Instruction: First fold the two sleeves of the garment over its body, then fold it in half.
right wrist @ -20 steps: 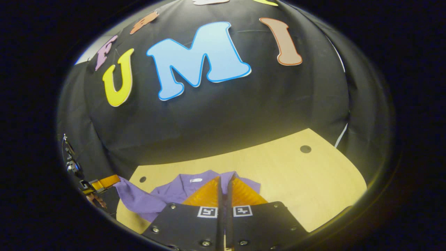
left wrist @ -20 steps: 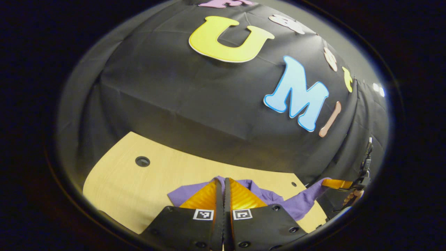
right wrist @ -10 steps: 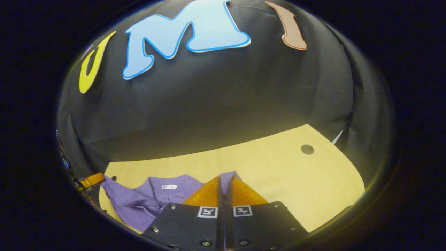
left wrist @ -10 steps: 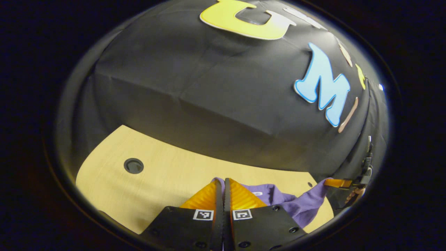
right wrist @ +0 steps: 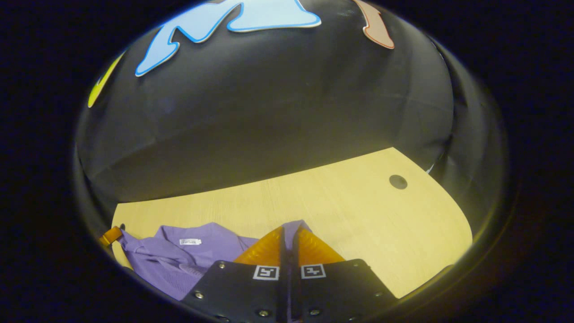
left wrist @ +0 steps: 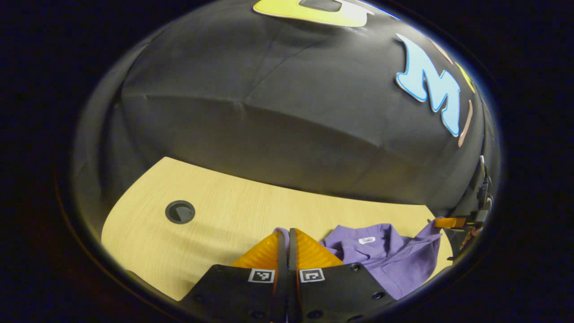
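in the left gripper view, the left gripper (left wrist: 287,235) sat at the bottom centre with its two fingers pressed together, and a small fold of purple cloth poked out at their tips, so it was pinching an edge of the purple garment (left wrist: 385,258). the garment lay on a pale wooden table (left wrist: 215,220), spreading to the right of the fingers, with its collar and a small white label (left wrist: 367,240) facing up. far to the right, at the garment's other end, the right gripper (left wrist: 444,222) appeared small, with the cloth drawn up to its tip. a round dark hole (left wrist: 180,211) sat in the tabletop to the left, well apart from the garment. in the right gripper view, the right gripper (right wrist: 288,233) had its fingers closed tight as well, with a bit of purple cloth showing just above their tips, so it too held an edge of the garment (right wrist: 179,255). here the garment spread to the left of the fingers, on the table (right wrist: 358,211), collar and label (right wrist: 190,242) upward. at the far left edge the left gripper (right wrist: 110,235) showed small, touching the garment's end. another round hole (right wrist: 397,181) lay in the tabletop at the upper right, well away from the cloth. the black cloth wall (right wrist: 278,103) rose behind the table.
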Available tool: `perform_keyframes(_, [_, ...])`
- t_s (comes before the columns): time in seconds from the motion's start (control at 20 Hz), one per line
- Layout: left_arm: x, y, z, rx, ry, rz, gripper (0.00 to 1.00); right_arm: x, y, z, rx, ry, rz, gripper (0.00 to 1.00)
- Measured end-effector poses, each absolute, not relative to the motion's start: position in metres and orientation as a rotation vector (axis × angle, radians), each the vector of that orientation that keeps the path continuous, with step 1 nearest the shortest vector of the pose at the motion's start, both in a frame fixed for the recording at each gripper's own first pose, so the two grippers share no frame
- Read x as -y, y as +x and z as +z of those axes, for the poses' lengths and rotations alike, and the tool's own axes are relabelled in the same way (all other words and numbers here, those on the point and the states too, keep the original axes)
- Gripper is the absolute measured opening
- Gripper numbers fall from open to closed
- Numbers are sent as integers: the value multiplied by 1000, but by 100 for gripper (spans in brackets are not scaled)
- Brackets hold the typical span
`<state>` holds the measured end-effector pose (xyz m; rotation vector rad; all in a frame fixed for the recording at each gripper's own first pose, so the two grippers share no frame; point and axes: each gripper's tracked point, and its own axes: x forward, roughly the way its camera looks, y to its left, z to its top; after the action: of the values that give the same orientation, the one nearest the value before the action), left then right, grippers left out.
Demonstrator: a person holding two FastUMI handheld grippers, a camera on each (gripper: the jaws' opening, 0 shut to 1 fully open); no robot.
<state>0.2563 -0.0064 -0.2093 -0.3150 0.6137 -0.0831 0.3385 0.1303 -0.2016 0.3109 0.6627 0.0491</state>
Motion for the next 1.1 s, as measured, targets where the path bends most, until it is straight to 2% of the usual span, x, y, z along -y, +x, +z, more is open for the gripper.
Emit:
perform_keyframes(0.25, [8,254,-206,-618,-290,-68,10,-132,331,-193,-642,278,61,13])
perform_keyframes(0.4, [8,252,-204,-612,-265,-60,12,-132,327,-186,-621,240,81,25])
perform_keyframes(0.45, [9,250,-203,-612,-262,-65,20,-133,324,-181,-609,228,96,26])
perform_keyframes(0.5, [9,249,-201,-610,-251,-61,25,-132,322,-179,-607,210,102,42])
perform_keyframes(0.55, [10,247,-201,-606,-238,-62,31,-131,318,-178,-601,194,114,50])
perform_keyframes(0.6, [10,246,-197,-600,-229,-59,36,-130,314,-173,-587,176,116,50])
perform_keyframes(0.65, [10,244,-193,-593,-228,-58,47,-131,310,-168,-572,165,136,51])
perform_keyframes(0.75, [7,241,-187,-578,-211,-42,68,-130,302,-156,-541,144,158,59])
perform_keyframes(0.85, [3,239,-182,-561,-194,-18,83,-131,290,-143,-507,136,185,65])
perform_keyframes(0.9, [1,237,-175,-552,-187,-4,91,-132,284,-135,-491,132,199,76])
perform_keyframes(0.95, [0,236,-170,-543,-179,5,95,-130,278,-128,-476,122,207,79])
perform_keyframes(1.0, [0,232,-165,-531,-170,10,94,-128,271,-121,-456,108,213,86])
perform_keyframes(1.1, [0,227,-152,-499,-142,11,94,-122,259,-105,-415,85,222,93])
